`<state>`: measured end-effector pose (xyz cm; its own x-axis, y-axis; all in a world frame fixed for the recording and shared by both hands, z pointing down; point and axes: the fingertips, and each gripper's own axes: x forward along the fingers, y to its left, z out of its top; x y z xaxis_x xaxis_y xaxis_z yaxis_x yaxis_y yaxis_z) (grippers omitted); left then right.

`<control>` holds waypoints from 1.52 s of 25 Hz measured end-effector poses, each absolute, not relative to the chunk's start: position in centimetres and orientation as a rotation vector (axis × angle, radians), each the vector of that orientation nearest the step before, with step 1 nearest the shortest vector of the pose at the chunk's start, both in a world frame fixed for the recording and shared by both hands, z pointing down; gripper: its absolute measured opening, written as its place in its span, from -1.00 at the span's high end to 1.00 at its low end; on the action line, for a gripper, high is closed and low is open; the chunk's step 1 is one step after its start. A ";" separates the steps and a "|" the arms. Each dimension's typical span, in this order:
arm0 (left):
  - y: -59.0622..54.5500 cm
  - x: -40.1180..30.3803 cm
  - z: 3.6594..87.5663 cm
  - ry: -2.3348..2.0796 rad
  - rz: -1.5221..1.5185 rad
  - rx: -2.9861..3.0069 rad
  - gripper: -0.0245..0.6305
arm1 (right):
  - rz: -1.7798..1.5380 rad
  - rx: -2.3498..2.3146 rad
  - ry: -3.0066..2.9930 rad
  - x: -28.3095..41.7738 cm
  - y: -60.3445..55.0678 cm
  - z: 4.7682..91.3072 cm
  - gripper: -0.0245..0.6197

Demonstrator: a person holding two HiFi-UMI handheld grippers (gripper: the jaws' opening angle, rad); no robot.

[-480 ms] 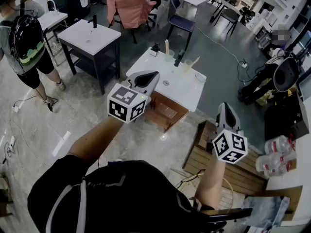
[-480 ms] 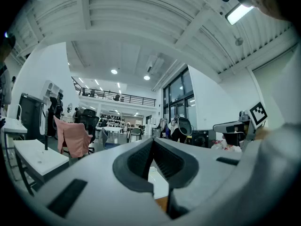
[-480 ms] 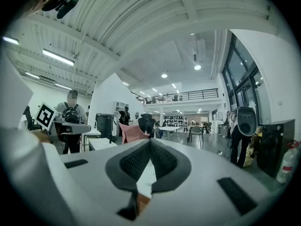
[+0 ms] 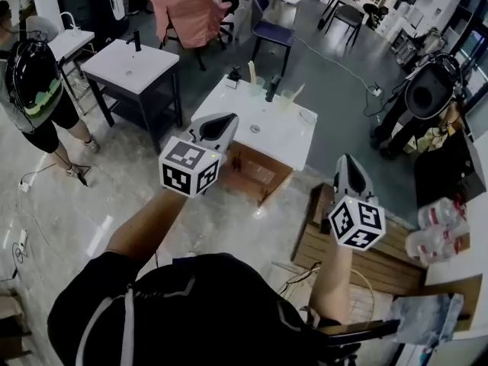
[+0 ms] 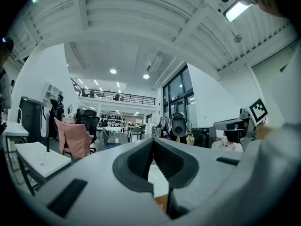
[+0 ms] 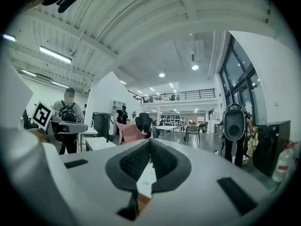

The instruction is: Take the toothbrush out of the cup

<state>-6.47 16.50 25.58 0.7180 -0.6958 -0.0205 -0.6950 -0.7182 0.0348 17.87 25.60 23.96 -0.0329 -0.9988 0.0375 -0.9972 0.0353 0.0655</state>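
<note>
On the white sink-top table (image 4: pixel 286 139) two clear cups stand at the far edge, either side of a black tap (image 4: pixel 271 90). The left cup (image 4: pixel 257 88) holds a pale toothbrush (image 4: pixel 249 72); the right cup (image 4: pixel 287 100) holds another pale one (image 4: pixel 299 91). My left gripper (image 4: pixel 219 122) hovers level, short of the table's near left corner, shut and empty. Further back and right, my right gripper (image 4: pixel 345 163) is also shut and empty, over a wooden crate. In the gripper views the left gripper (image 5: pixel 153 141) and right gripper (image 6: pixel 150 142) show ribbed pads pressed together.
An open cardboard box (image 4: pixel 255 175) sits under the table. A wooden crate (image 4: pixel 381 254) lies to the right, with plastic bottles (image 4: pixel 435 235) beyond it. A second sink table (image 4: pixel 126 59), a chair draped in pink cloth (image 4: pixel 187 14) and two people (image 4: pixel 34 82) (image 4: pixel 427 97) stand around.
The head view has shifted a little, so the table sits slightly higher in the picture. Both grippers stay shut in much the same places. The person at the right now shows more fully.
</note>
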 end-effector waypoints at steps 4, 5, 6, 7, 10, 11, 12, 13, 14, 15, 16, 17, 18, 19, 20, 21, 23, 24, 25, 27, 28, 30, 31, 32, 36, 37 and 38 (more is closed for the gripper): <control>16.5 -6.7 25.6 -1.147 -0.052 2.903 0.91 | -0.074 2.162 -2.200 17.3 25.5 23.6 0.91; 16.5 -6.7 25.6 -1.143 -0.052 2.906 0.91 | -0.075 2.161 -2.203 17.1 25.4 23.6 0.91; 16.5 -6.8 25.7 -1.139 -0.053 2.907 0.91 | -0.074 2.158 -2.205 17.0 25.4 23.6 0.91; 16.5 -6.9 25.7 -1.135 -0.054 2.907 0.91 | -0.075 2.156 -2.206 16.8 25.4 23.6 0.91; 16.6 -7.2 25.9 -1.124 -0.055 2.906 0.91 | -0.070 2.151 -2.207 16.2 25.4 23.8 0.91; 16.6 -7.4 25.9 -1.120 -0.053 2.907 0.91 | -0.068 2.147 -2.204 15.9 25.4 23.9 0.91; 16.5 -7.6 25.9 -1.116 -0.053 2.908 0.91 | -0.068 2.143 -2.200 15.6 25.4 23.9 0.91; 16.4 -7.8 25.9 -1.113 -0.056 2.908 0.91 | -0.068 2.142 -2.196 15.4 25.3 24.0 0.91; 16.2 -8.1 25.9 -1.112 -0.060 2.907 0.91 | -0.066 2.141 -2.193 15.1 25.1 24.0 0.91; 16.0 -8.4 25.9 -1.112 -0.065 2.907 0.91 | -0.062 2.140 -2.191 14.7 24.9 24.0 0.91; 15.7 -8.7 25.9 -1.114 -0.068 2.906 0.91 | -0.059 2.139 -2.190 14.4 24.6 24.0 0.91; 15.4 -9.1 26.0 -1.115 -0.067 2.906 0.91 | -0.058 2.137 -2.188 14.0 24.4 24.1 0.91; 15.2 -9.4 26.2 -1.116 -0.061 2.907 0.91 | -0.057 2.136 -2.186 13.6 24.2 24.2 0.91; 15.1 -9.8 26.3 -1.115 -0.050 2.912 0.91 | -0.057 2.135 -2.184 13.2 24.0 24.2 0.91; 14.9 -10.1 26.5 -1.113 -0.037 2.921 0.91 | -0.059 2.134 -2.184 12.7 23.8 24.2 0.91; 14.8 -10.4 26.6 -1.109 -0.029 2.929 0.91 | -0.065 2.134 -2.184 12.3 23.6 24.1 0.91; 14.4 -11.2 26.7 -1.098 -0.037 2.932 0.91 | -0.079 2.134 -2.182 11.4 23.1 23.9 0.91; 14.1 -11.6 26.8 -1.094 -0.046 2.929 0.91 | -0.084 2.135 -2.181 10.9 22.8 23.9 0.91; 13.9 -12.1 27.0 -1.093 -0.051 2.925 0.91 | -0.086 2.136 -2.180 10.5 22.5 24.0 0.91; 13.4 -13.1 27.3 -1.091 -0.055 2.919 0.91 | -0.082 2.141 -2.174 9.6 22.1 24.3 0.91; 13.2 -13.5 27.5 -1.088 -0.057 2.918 0.91 | -0.078 2.145 -2.171 9.2 21.9 24.5 0.91; 12.8 -14.3 27.6 -1.078 -0.066 2.918 0.91 | -0.075 2.145 -2.163 8.3 21.6 24.8 0.91; 12.6 -14.6 27.7 -1.073 -0.073 2.917 0.91 | -0.075 2.140 -2.158 7.9 21.5 25.0 0.91; 12.3 -14.9 27.8 -1.070 -0.081 2.913 0.91 | -0.072 2.131 -2.154 7.5 21.2 25.2 0.91; 11.3 -15.8 28.1 -1.060 -0.096 2.897 0.91 | -0.056 2.111 -2.159 6.2 19.9 25.4 0.91; 11.3 -15.9 28.3 -1.057 -0.096 2.900 0.91 | -0.067 2.113 -2.159 6.2 19.6 25.2 0.91; 11.2 -15.9 28.4 -1.055 -0.096 2.905 0.91 | -0.080 2.115 -2.161 6.1 19.2 25.1 0.91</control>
<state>-15.87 11.16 28.41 0.7652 -0.6424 -0.0415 -0.6393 -0.7659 0.0681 6.14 19.22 25.05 -0.0188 -0.9988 0.0461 -0.9926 0.0242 0.1187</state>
